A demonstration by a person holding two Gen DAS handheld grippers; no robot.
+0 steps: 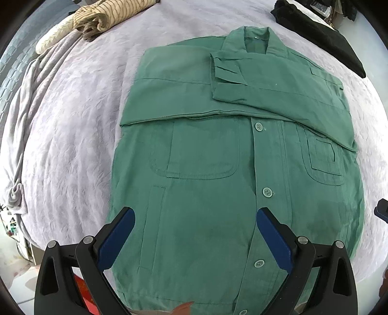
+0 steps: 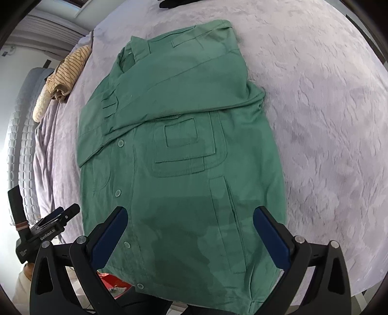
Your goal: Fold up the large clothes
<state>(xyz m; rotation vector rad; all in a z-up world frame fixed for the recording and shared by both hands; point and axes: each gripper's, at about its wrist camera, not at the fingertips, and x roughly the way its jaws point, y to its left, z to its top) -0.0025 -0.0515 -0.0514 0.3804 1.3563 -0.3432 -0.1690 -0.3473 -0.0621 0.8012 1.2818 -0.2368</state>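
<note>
Covering the bed, lilac blanket point(image 1: 72, 135), green jacket point(image 1: 206, 193) flat on it

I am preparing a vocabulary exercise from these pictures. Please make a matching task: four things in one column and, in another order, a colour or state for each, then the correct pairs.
Things:
1. jacket
2. striped cloth
3. dark garment
4. left gripper

Descriptions:
A. black, at the far edge of the bed
B. open, holding nothing
C. green, flat, sleeves folded across the chest
D. beige, bunched up

Pairs: 1-C, 2-D, 3-A, 4-B
</note>
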